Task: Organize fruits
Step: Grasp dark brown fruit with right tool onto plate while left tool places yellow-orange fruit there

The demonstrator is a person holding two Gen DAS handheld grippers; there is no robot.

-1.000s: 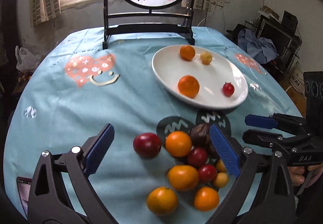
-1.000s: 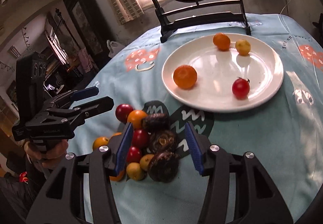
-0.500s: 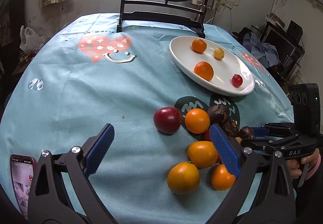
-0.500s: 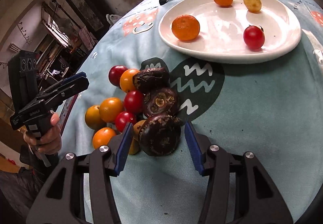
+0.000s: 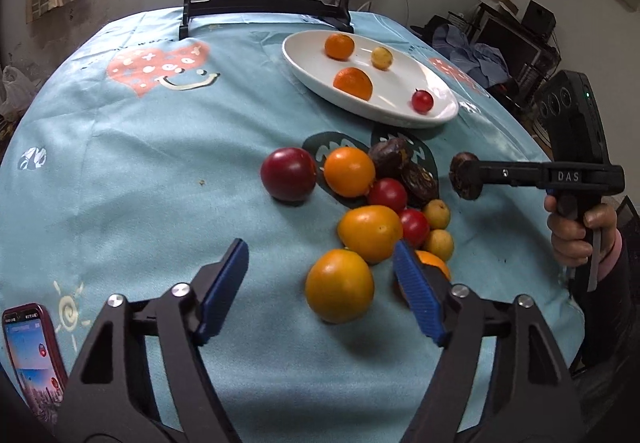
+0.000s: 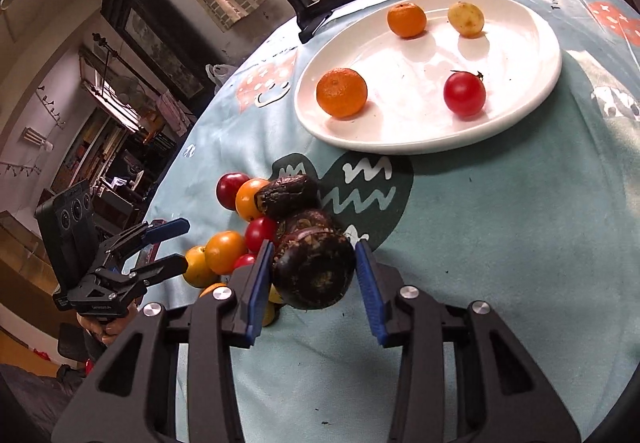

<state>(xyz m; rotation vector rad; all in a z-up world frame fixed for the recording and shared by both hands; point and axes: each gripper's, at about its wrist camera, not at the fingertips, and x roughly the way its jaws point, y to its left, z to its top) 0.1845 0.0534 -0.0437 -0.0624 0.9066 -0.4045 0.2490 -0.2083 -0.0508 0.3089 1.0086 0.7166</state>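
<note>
The right gripper sits low in the right wrist view with a dark brown fruit between its blue pads. Its jaws have just been closing. The left pad touches the fruit; at the right pad I cannot tell whether a sliver of gap remains. In the left wrist view that fruit shows at the tip of the gripper, right of centre and above the cloth.

The left gripper fills the bottom of its own view, jaws apart — they have just been narrowing — and a big orange fruit lies on the cloth between them, touching neither pad.

The heap of red, orange, yellow and brown fruit lies mid-frame on the blue-clothed bench. The white plate, upper right in the right wrist view, holds two oranges, a yellow fruit and a red tomato — all well apart. A phone lies at lower left of the left wrist view.
</note>
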